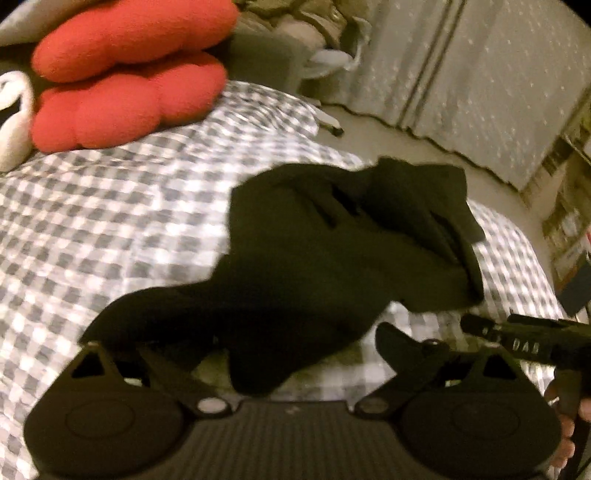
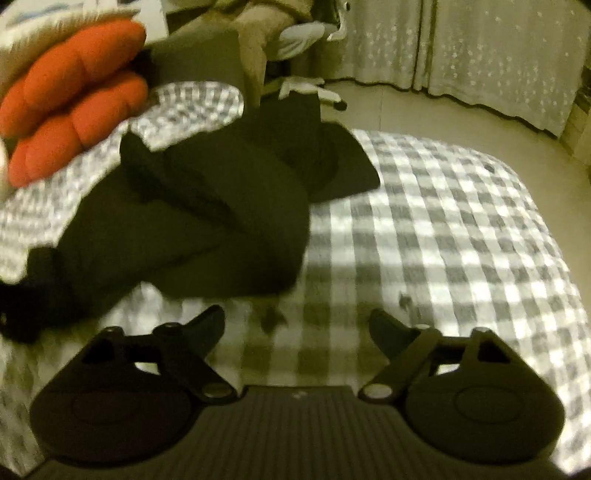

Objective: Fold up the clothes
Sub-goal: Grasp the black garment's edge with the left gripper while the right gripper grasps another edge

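A crumpled black garment lies on the grey-and-white checked bedcover. My left gripper stands wide open at the garment's near edge. A fold of the cloth lies between the jaws and covers the left fingertip, and only the right fingertip shows. In the right wrist view the same black garment lies up and to the left. My right gripper is open over bare checked cover, just short of the cloth, with nothing between its fingers. The right gripper's body shows at the left view's right edge, held by a hand.
A red puffy cushion and a white soft item lie at the far left of the bed. Beyond the bed are a chair with piled clothes, pale floor and dotted curtains. Shelves stand at the right.
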Demonstrator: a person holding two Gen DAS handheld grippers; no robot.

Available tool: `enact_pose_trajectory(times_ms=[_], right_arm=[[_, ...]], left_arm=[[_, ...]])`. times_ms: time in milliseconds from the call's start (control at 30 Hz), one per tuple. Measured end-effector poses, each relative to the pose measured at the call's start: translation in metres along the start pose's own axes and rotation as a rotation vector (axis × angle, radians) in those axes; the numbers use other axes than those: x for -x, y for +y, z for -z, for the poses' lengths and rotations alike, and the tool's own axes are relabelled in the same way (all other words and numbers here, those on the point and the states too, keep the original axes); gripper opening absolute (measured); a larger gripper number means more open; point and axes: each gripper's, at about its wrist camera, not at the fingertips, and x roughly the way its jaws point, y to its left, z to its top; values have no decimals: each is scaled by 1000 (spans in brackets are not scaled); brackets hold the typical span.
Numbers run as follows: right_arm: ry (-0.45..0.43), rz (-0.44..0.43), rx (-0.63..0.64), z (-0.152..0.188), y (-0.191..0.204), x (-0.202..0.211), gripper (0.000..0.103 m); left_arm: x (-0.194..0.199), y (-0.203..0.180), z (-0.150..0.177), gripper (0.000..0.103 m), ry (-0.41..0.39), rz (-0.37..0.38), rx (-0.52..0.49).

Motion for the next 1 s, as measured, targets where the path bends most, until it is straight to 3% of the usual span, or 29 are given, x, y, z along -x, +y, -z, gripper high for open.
enact_pose_trajectory(times_ms=[133,233,267,300,333,367,433,467,633,700,767,1000], right_arm=[[-51,-20,-38,-14,2,-10,73],[-59,-6,-57,-17,1,-21,61],[-72,-16,-65,-17,-1,-23,53],[-85,-27,-73,-17,-3,-24,34],[-101,-36,-86,-17,-4,-22,19],[-111,-33,-102,-17,-7,-20,3],[-133,-22,-132,-17,-14,-12,3],[-146,-15,-145,-16,-17,-6,3],[-170,-10,-171,-12,-32,12,2],[-159,-6,-182,-9,-38,17,2],[-149,-11,-211,-7,-48,22,2],[-78,-38,-332,3,-84,25,3]], left_arm=[[3,16,-4,88,-67,-93,68],[2,27,-8,85,-100,-154,117],[0,30,-9,82,-100,-161,128],[-3,30,-9,79,-92,-164,132],[-6,31,-10,72,-84,-167,136],[-9,32,-10,58,-77,-170,140],[-10,30,-10,40,-81,-169,147],[-11,29,-10,35,-84,-168,150],[-13,25,-10,32,-90,-150,162],[-15,23,-9,33,-85,-121,159],[-17,21,-9,51,-80,-92,156],[-22,-2,-5,60,-60,4,83]])
